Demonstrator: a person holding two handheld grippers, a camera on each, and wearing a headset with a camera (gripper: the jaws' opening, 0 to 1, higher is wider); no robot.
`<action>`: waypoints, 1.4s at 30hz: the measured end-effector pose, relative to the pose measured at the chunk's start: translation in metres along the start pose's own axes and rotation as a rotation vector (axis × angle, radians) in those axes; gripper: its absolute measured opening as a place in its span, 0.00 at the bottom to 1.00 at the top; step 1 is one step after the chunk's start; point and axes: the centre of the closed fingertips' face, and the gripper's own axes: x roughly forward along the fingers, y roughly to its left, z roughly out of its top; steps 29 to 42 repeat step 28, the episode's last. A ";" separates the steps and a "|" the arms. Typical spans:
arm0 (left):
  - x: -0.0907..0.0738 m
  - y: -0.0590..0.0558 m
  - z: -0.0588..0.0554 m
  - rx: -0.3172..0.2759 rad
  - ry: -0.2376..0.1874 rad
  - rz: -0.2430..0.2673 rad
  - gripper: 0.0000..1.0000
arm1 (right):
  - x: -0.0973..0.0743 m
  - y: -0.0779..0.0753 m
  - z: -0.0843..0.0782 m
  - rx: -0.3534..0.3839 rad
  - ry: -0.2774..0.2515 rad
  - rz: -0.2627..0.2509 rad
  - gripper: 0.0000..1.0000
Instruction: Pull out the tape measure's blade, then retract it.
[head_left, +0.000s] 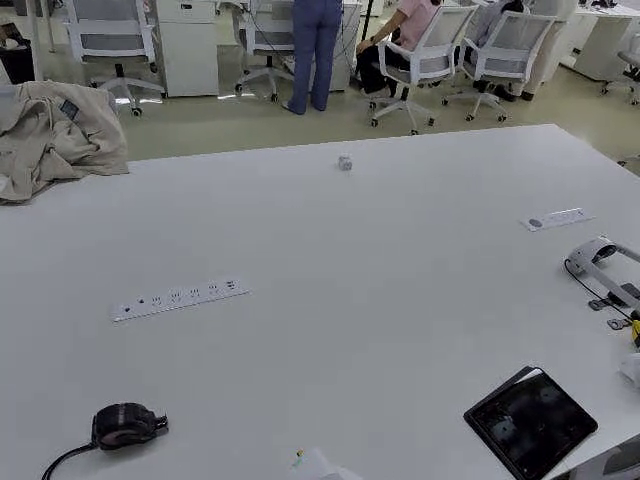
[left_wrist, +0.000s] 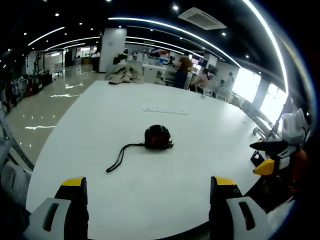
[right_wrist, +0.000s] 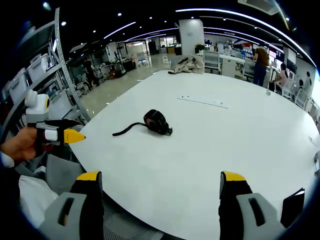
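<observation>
Black-and-red tape measure (head_left: 127, 424) lay on the white rectangular workbench (head_left: 350, 230) at the near left, blade wound in. Its black wrist strap (head_left: 62, 462) trailed left toward the near edge. A white recessed socket strip (head_left: 180, 298) sat farther in, well apart from it. A dark flat tablet (head_left: 530, 422) lay at the near right. A crumpled beige garment (head_left: 50, 140) rested on the far left corner, and a small white cube (head_left: 344, 162) stood near the far edge. White mesh office chairs (head_left: 430, 55) and people were seen beyond the bench.

Left gripper view: the left gripper (left_wrist: 149, 182) was held above the near edge, its yellow-tipped jaws spread wide with nothing between them. The tape measure (left_wrist: 158, 137) lay ahead at mid-bench, untouched, strap curling toward the camera. The socket strip lay beyond it. The right gripper (left_wrist: 261, 156) entered from the right, off the bench edge.

Right gripper view: the right gripper (right_wrist: 162, 177) likewise stood with jaws fully apart and empty, over the near edge. The tape measure (right_wrist: 157, 121) lay ahead and slightly left, clear of both tools. The left gripper appeared at the left, held in a hand (right_wrist: 17, 145). The tablet's corner showed at the near right.
</observation>
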 end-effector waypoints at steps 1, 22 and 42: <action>0.000 -0.001 0.001 -0.001 -0.001 -0.001 1.00 | 0.000 0.000 0.000 -0.001 0.001 -0.001 1.00; -0.001 -0.009 0.002 0.001 0.002 -0.012 1.00 | -0.003 -0.001 -0.002 -0.006 0.002 -0.012 1.00; -0.002 -0.011 0.002 0.000 0.008 -0.014 1.00 | -0.005 -0.003 0.001 -0.009 -0.005 -0.021 1.00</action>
